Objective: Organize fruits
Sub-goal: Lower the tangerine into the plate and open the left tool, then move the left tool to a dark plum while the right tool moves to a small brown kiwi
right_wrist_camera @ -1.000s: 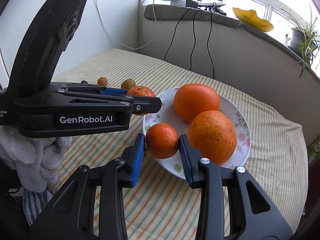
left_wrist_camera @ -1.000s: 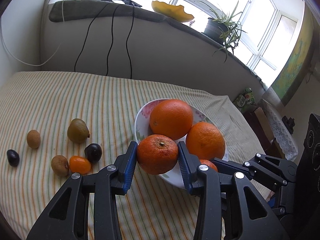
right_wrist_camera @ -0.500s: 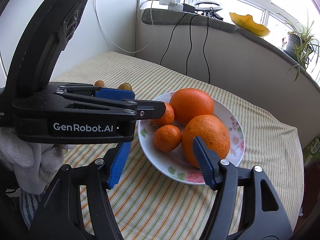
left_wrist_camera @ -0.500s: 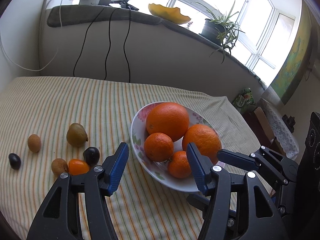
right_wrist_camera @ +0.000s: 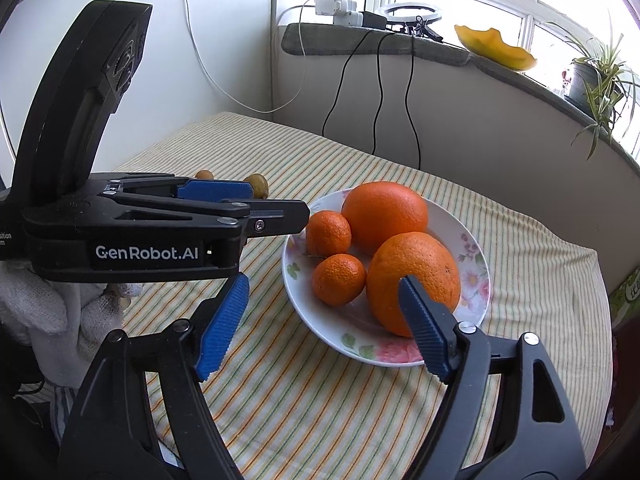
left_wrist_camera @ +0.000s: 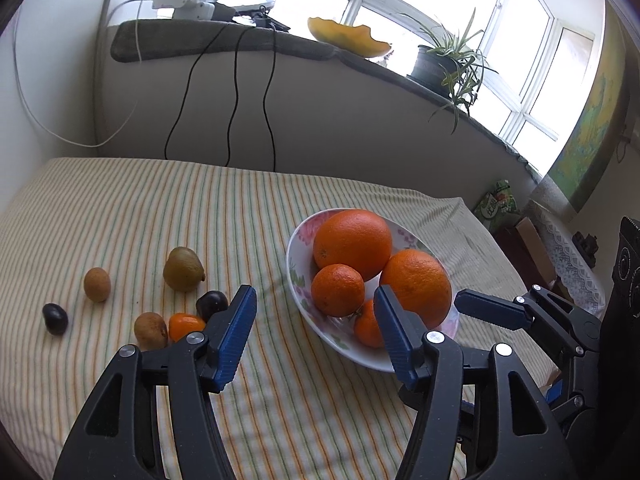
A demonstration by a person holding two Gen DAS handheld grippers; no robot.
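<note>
You had both the left gripper (left_wrist_camera: 312, 336) and right gripper (right_wrist_camera: 324, 330) spread wide and empty; next I'd swing left for the small orange fruit (left_wrist_camera: 185, 326), squeezing gently.

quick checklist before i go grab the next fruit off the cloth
1. Left gripper empty and open: ok.
2. Right gripper empty and open: ok.
3. Four oranges settled inside the plate, none on the rim: ok.
4. Loose fruit in the left gripper's view: ok; small orange fruit, dark plum and kiwi lie just left of its fingers.
5. Room around the small orange fruit for a grasp: not ok; it touches the kiwi and sits close to the plum.
6. Room left on the plate for all six loose fruits: cannot tell.
</note>
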